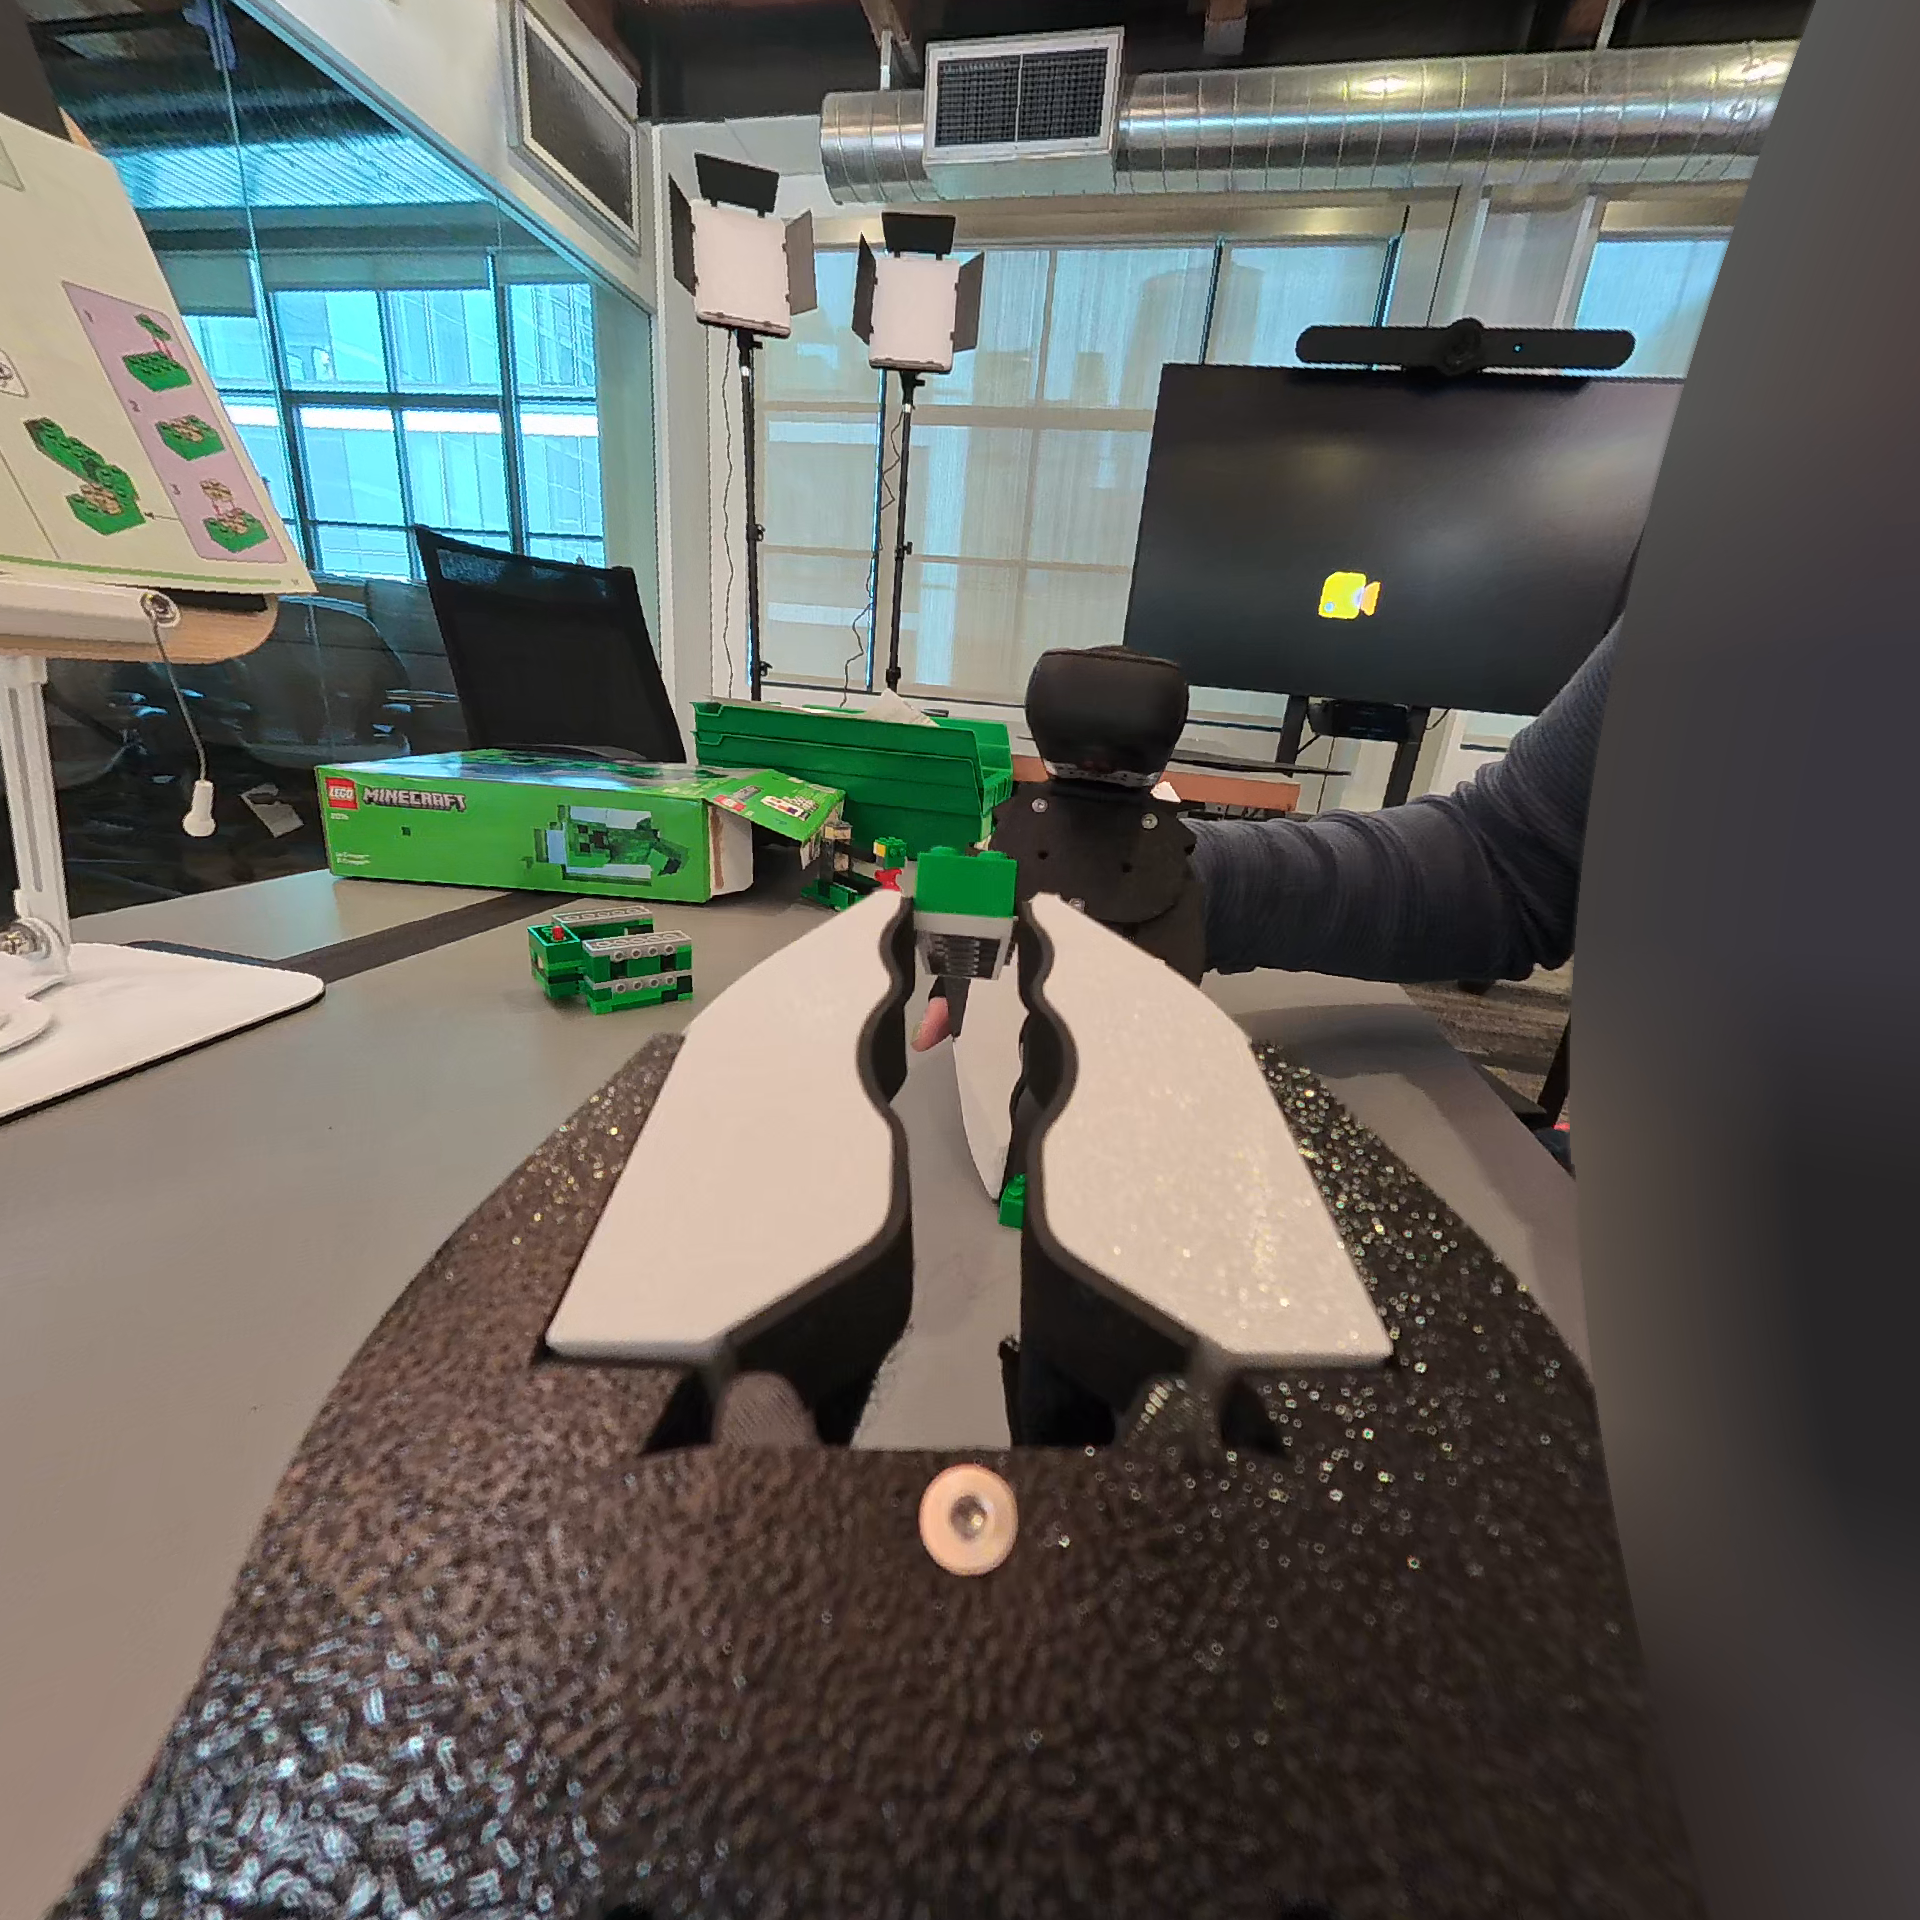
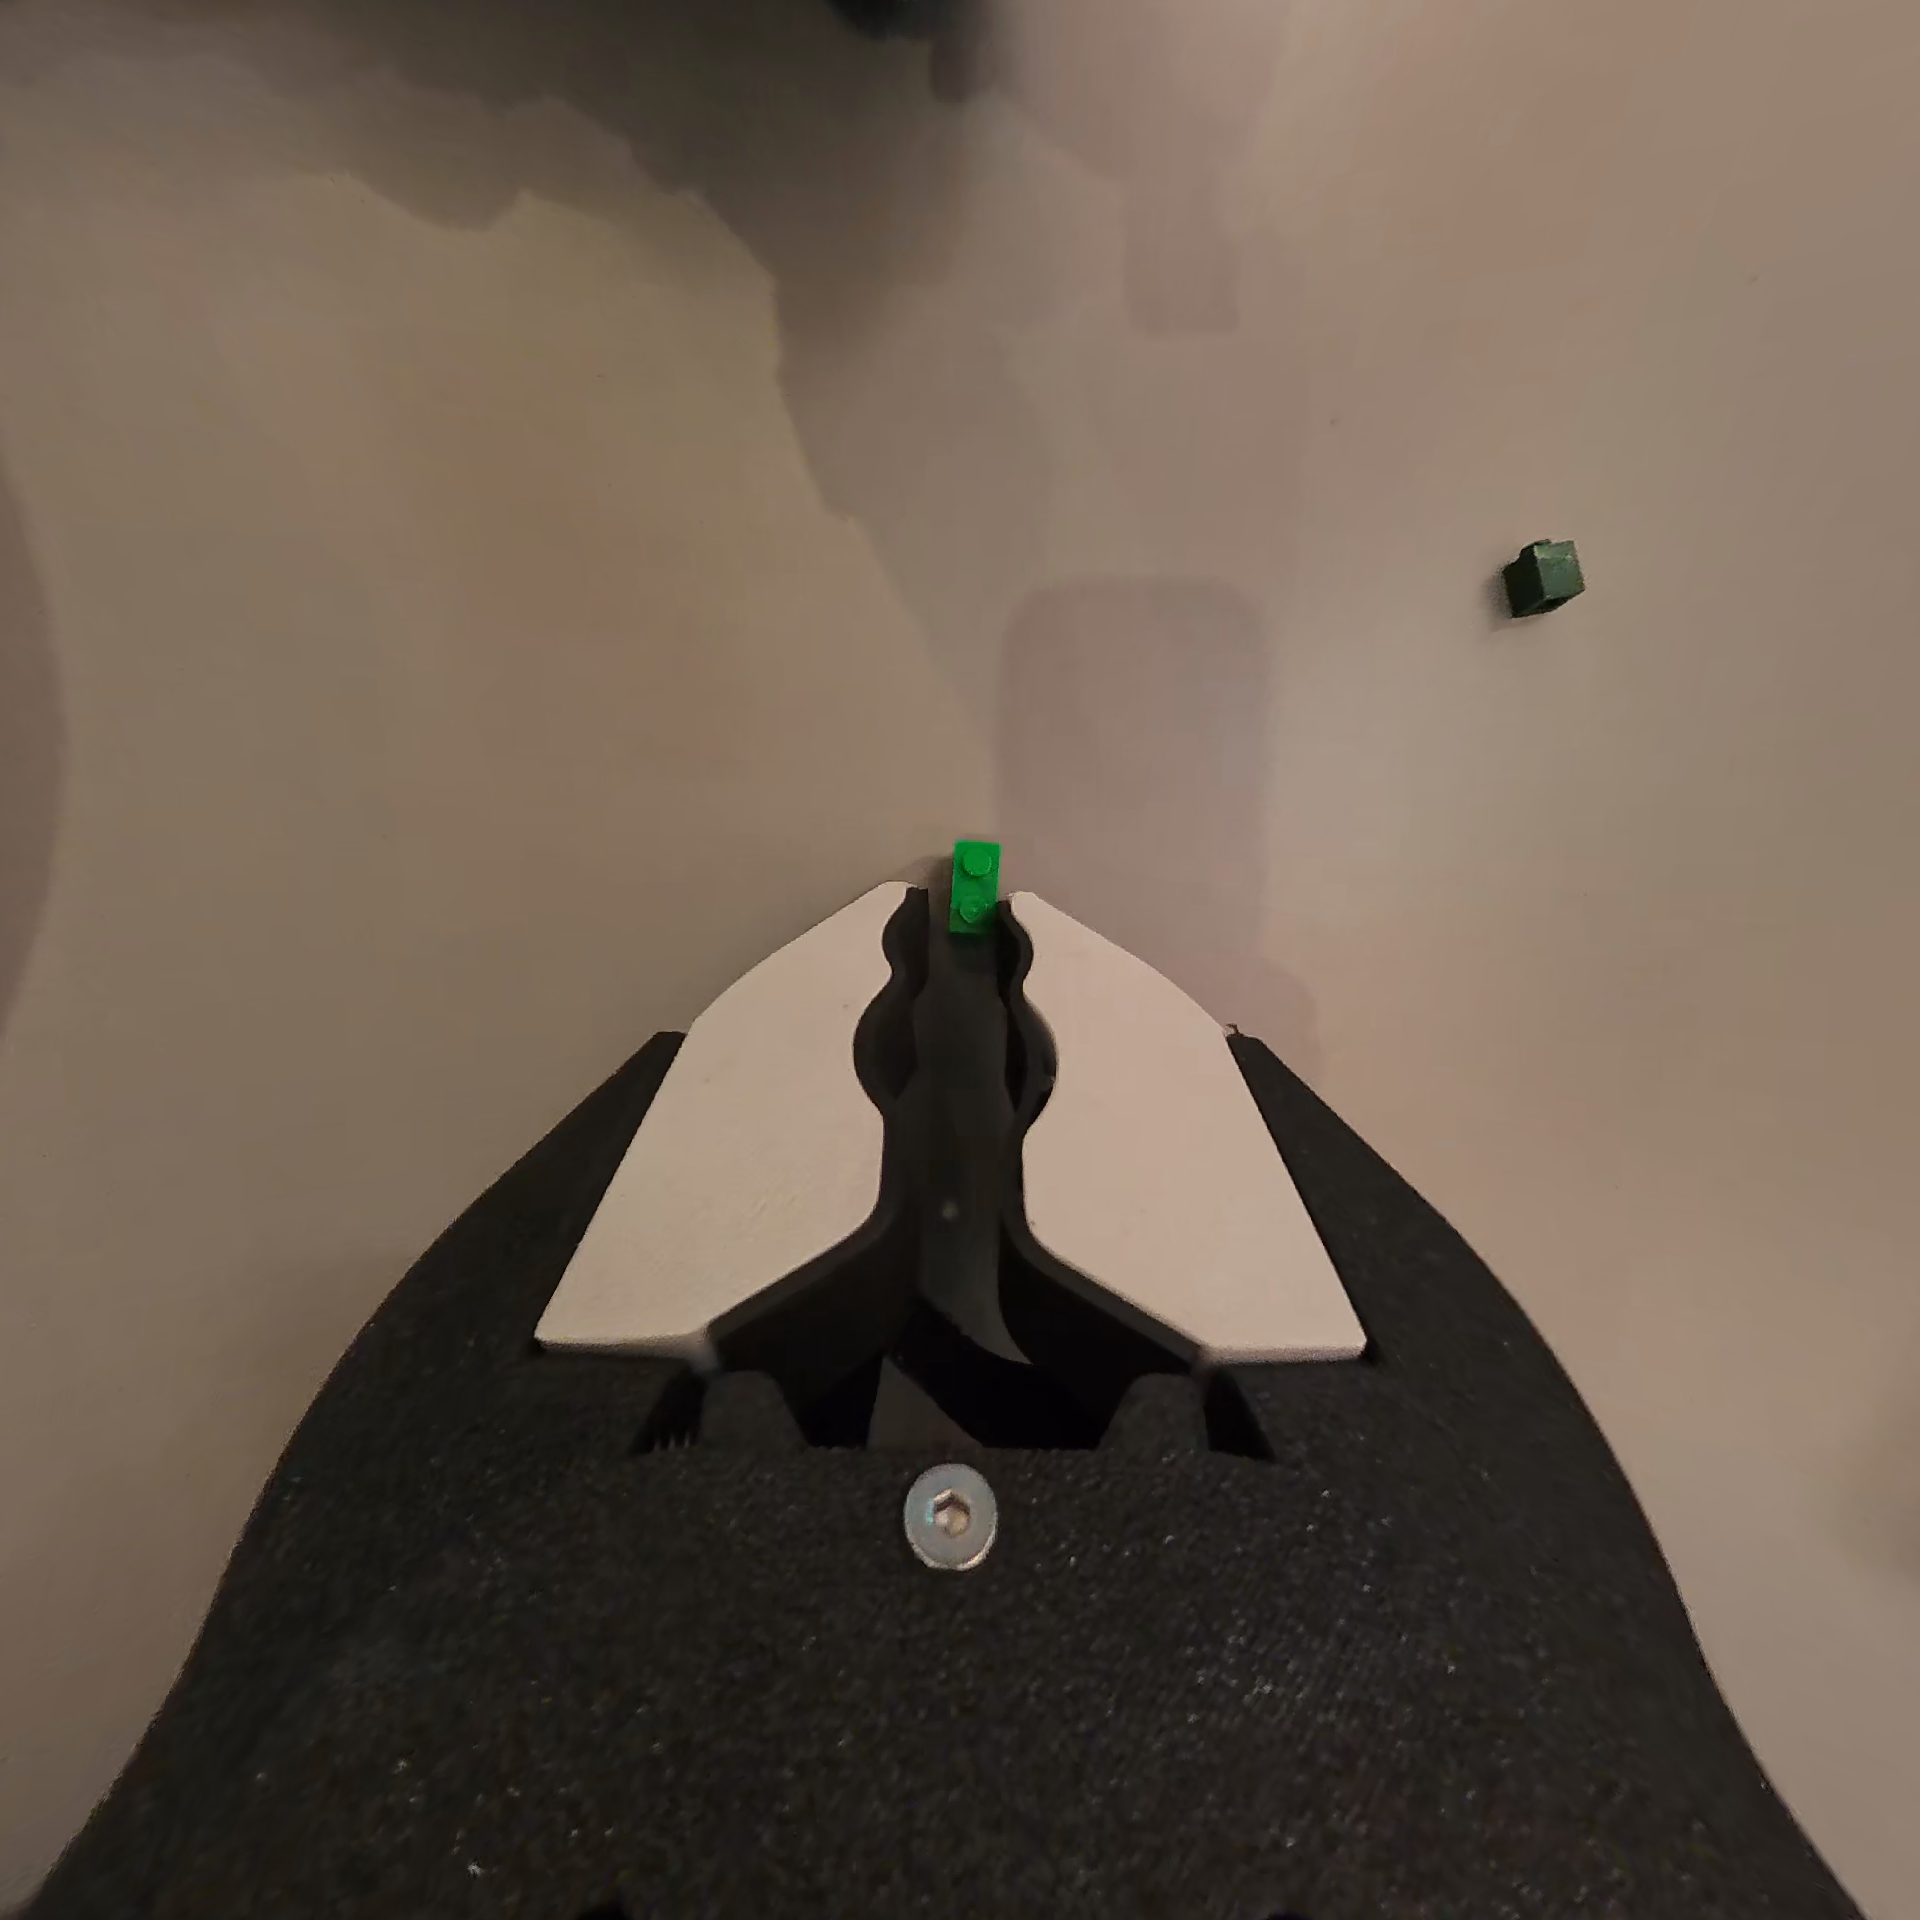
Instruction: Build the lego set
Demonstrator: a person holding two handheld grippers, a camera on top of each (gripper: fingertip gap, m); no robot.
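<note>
My left gripper [image 1: 961, 920] is shut on a small green and grey lego sub-assembly [image 1: 964, 896] and holds it above the grey table [image 1: 312, 1195]. Behind it, the right gripper [image 1: 1010, 1195] points straight down with its tips at the table, on a small green plate [image 1: 1013, 1200]. In the right wrist view, my right gripper [image 2: 961, 902] is closed around this green two-stud plate [image 2: 975, 891], which sticks out past the tips against the table [image 2: 416, 623]. A partly built green and black lego block [image 1: 613, 961] sits on the table to the left.
A dark green small cube [image 2: 1545, 580] lies to the right of the right gripper. A green lego box [image 1: 540, 831], green bins [image 1: 862, 758] and loose pieces [image 1: 862, 873] stand at the back. An instruction booklet [image 1: 114, 416] rests on a white stand [image 1: 135, 1008] at left. A sleeved arm [image 1: 1403, 894] reaches in from the right. The gap from one gripper's tips to the other's is roughly 15 cm.
</note>
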